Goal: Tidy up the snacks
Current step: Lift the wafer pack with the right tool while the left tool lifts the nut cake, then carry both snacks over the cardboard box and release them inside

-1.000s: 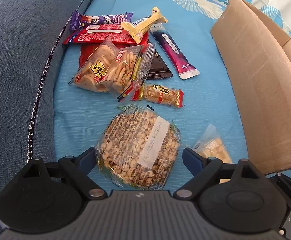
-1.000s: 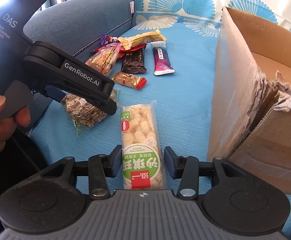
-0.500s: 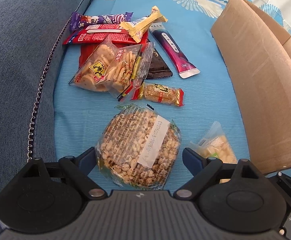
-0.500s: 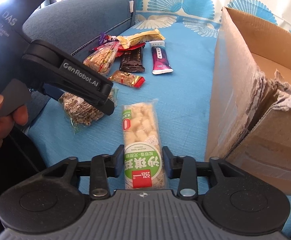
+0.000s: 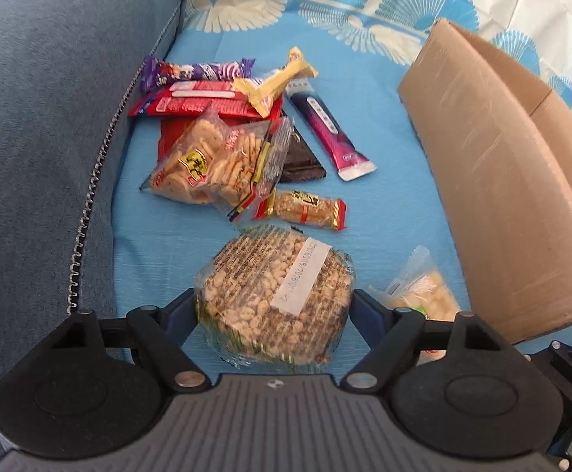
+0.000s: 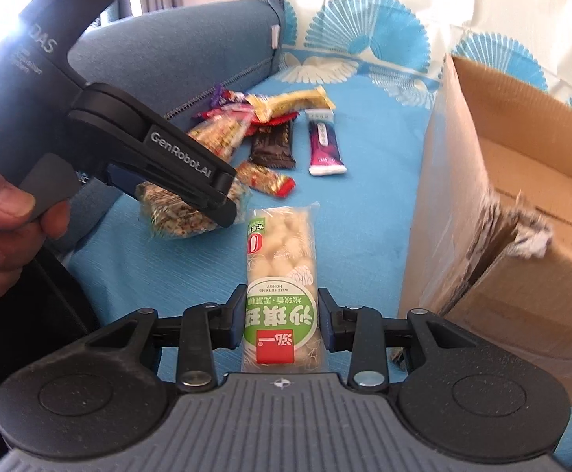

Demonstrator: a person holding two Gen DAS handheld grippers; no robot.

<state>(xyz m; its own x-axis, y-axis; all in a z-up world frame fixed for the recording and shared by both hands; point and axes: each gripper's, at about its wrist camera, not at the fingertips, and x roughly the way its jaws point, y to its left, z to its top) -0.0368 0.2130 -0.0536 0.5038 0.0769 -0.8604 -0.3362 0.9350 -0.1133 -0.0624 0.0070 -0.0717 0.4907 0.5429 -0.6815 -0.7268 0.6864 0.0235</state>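
- left hand-held gripper [image 5: 274, 310]: jaws wide, straddling the round puffed-grain cake [image 5: 276, 301]; both pads appear to touch the wrapper edges; can't tell if it is actually squeezing or just bracketing
- right hand-held gripper [image 6: 282, 314]: jaws narrowed around the near end of the long green-label snack bar [image 6: 282, 275]; pads at or just off the wrapper sides; firm pinch not confirmed
- both items sit on the blue patterned sofa cover [image 5: 384, 149]; cardboard box [image 6: 522, 181] open, just right of the bar, looks like the drop target
- rest of the snack pile [image 5: 223, 149] lies farther back near the sofa arm [image 5: 50, 118]; small pale snack bag [image 5: 423, 295] sits between the grain cake and the box wall
- handling, my read: grain cake light, brittle, film wrapper slick; take it across the diameter at mid-height, gentle force, else it crumbles or pops out
- bar: light, puffed filling probably crushes; wrapper glossy; holding at one end leaves it cantilevered, may droop or pivot; a grip closer to mid-length would be steadier
- soft cushion underneath gives; pads may dig into fabric if pushed down
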